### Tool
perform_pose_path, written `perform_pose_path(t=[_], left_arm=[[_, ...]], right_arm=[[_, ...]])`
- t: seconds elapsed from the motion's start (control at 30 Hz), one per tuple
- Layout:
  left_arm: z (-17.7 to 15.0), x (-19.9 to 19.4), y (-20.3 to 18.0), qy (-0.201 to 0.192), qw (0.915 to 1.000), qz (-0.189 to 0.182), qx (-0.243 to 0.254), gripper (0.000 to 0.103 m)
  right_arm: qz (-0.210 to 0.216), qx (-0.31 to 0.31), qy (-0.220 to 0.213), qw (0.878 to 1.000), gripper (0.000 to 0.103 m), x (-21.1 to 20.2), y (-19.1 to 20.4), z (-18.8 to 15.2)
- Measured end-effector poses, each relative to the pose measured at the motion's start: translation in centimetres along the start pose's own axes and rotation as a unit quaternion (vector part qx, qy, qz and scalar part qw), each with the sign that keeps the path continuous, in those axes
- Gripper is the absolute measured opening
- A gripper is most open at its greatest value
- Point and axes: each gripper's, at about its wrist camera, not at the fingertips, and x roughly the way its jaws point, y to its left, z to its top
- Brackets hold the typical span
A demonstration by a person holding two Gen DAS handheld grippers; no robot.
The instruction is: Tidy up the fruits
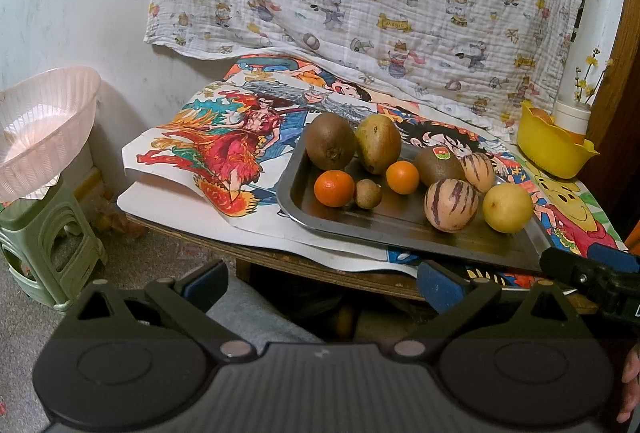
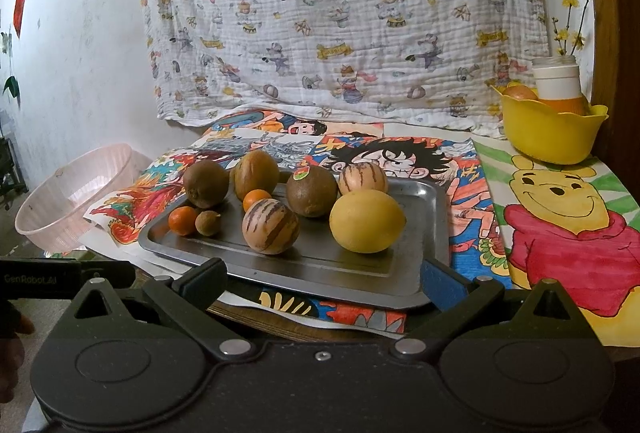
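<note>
off the bench's left edge a pink basket [image 2: 72, 193] sits on a green stool [image 1: 48, 233]. the steel tray [image 2: 420, 233] lies at the bench's near edge, carrying nine fruits: two mandarins [image 2: 183, 220], a small brown longan [image 2: 208, 222], two kiwis [image 2: 205, 183], a mango [image 2: 256, 173], two striped melons [image 2: 270, 225] and a lemon [image 2: 367, 221]. a yellow bowl [image 2: 552, 129] at the far right corner holds some orange fruit. the left tongs [image 1: 322, 283] and the right tongs [image 2: 322, 279] both stand apart, holding nothing, just short of the tray. sorting could be opening or midway; a pick calls for closing gently on one round fruit without nudging its neighbours.
</note>
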Motion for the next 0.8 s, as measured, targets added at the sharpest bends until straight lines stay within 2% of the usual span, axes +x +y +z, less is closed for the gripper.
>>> perform_pose_path(t=[0.33,0.5,0.7,0.8], left_arm=[[0.06,0.01,0.03,0.001,1.0,0.001,0.0,0.102],[-0.47,0.11,-0.16,0.004,0.9998,0.018,0.009,0.102],[-0.56,0.1,0.19,0.014,0.9996,0.022,-0.01,0.102],[-0.42,0.11,0.41,0.015,0.9996,0.01,-0.021,0.102]], right_arm=[[0.001,0.001,0.001,1.0,0.102,0.0,0.01,-0.04],[0.0,0.001,0.001,1.0,0.102,0.01,0.02,0.0],[0.0,0.001,0.001,1.0,0.102,-0.01,0.09,-0.11],[0.001,0.001,0.002,1.0,0.102,0.0,0.11,-0.15]])
